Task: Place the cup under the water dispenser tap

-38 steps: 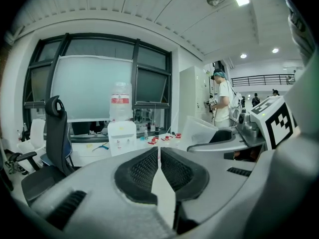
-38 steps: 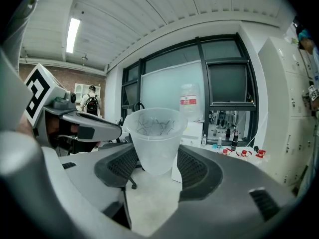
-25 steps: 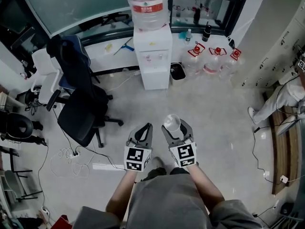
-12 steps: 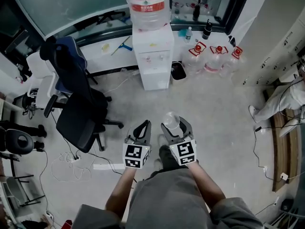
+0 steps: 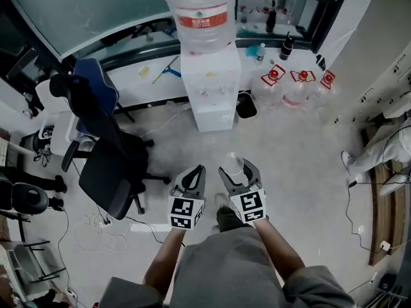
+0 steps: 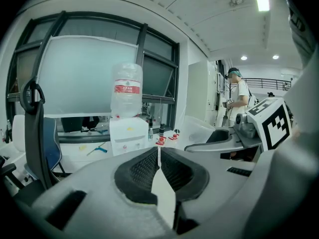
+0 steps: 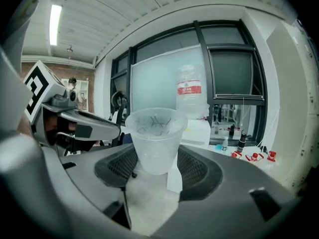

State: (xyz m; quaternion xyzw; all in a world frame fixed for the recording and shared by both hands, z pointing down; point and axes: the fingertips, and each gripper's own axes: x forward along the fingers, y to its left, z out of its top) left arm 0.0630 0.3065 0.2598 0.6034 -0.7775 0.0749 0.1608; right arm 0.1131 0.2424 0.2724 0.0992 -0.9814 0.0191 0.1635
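- Gripping cup (image 5: pixel 232 164) upright, clamped low between right gripper (image 5: pixel 237 173) jaws, mouth up, likely so as to arrive ready for filling.
- Held near, over the floor (image 5: pixel 302 140), well apart from dispenser (image 5: pixel 208 92) at far centre.
- Holding left gripper (image 5: pixel 192 177) just left of it, jaws together on nothing, presumably idle since one grip suffices.
- Facing dispenser squarely; approach needed before any placing.

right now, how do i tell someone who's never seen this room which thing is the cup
Find the white water dispenser with the big bottle on top, then come back across the floor to the two grippers low in the head view. The cup stands upright, clamped by the right gripper: frosted clear plastic, whereas the left gripper beside it is shut on nothing.
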